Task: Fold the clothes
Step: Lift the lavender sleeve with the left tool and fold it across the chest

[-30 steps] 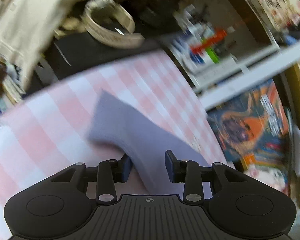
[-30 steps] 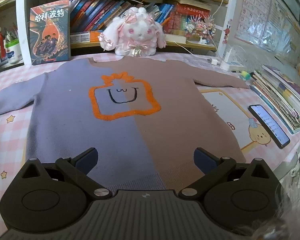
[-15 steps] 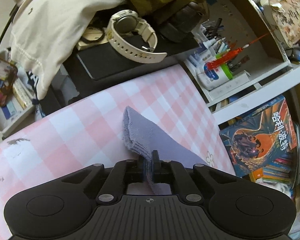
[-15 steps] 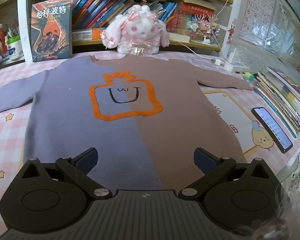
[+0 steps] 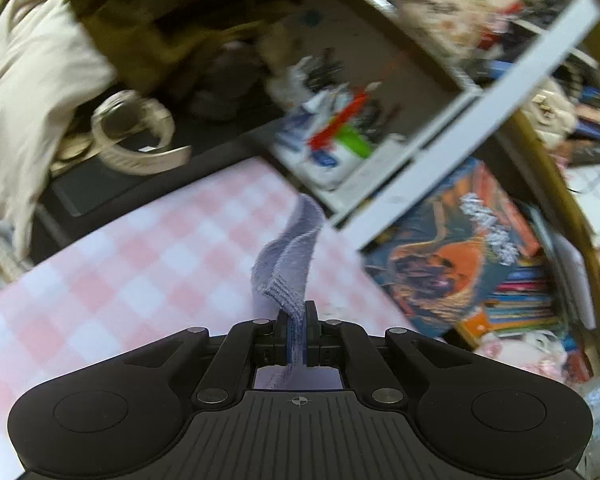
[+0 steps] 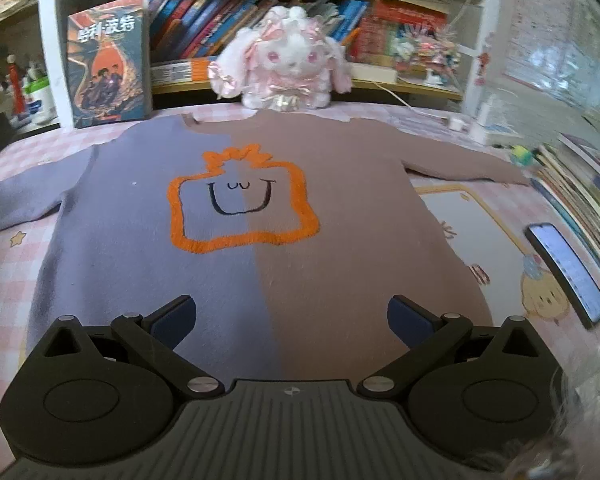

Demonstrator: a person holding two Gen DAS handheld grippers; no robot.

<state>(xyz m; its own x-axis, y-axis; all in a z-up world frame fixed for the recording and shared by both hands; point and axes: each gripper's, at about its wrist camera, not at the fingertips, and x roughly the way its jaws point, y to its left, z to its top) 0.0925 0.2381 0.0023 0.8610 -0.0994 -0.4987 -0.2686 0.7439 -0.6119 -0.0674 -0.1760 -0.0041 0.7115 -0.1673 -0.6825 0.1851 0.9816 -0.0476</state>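
Note:
A sweater (image 6: 260, 216), purple on the left half and brown on the right with an orange-outlined smiling face, lies flat on the pink checked tablecloth (image 6: 4, 264). My left gripper (image 5: 296, 330) is shut on the purple sleeve cuff (image 5: 288, 264) and holds it raised above the cloth. My right gripper (image 6: 290, 318) is open and empty, hovering over the sweater's bottom hem. The brown sleeve (image 6: 460, 162) stretches out to the right.
A pink plush rabbit (image 6: 288, 62) and a picture book (image 6: 108, 60) stand at the back against bookshelves. A phone (image 6: 566, 272) and stacked books (image 6: 588, 196) lie at the right. A white watch (image 5: 136, 140), pen cup (image 5: 332, 140) and beige cloth (image 5: 24, 92) sit beyond the table's left end.
My left gripper closed on the purple sleeve cuff and has lifted it off the cloth, swinging rightward. The right gripper stayed open and barely moved.

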